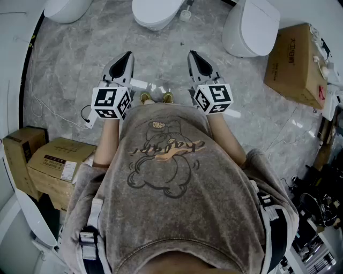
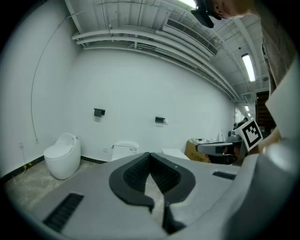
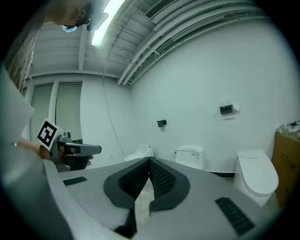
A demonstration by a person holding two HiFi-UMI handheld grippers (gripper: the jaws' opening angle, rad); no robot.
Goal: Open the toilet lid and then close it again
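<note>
Right now you hold both tools out just ahead of your body, side by side and nearly level. The left tongs (image 1: 127,56) are pressed fully together with nothing between the pads, and the right tongs (image 1: 192,55) are the same: closed and empty. Below them lies bare marble floor (image 1: 69,69), with cardboard boxes (image 1: 295,61) off to your right. Keep clear of those as you walk in.

Further on, three toilets stand along the white wall. The middle toilet (image 1: 153,24) is straight ahead of you and well apart from both tongs, so it is probably your target. Its lid (image 1: 159,7) looks to be down. The right toilet (image 1: 252,27) and the left toilet (image 1: 64,8) sit off to either side.

You need to approach first. Step close enough that you are not reaching at full stretch, then tip one tool downward towards the lid's front edge. Part those tongs before you arrive, or slide a closed tip under the lip. Lift in an arc about the hinge and keep a light hold, so the lid neither slams back nor drops when you lower it.
</note>
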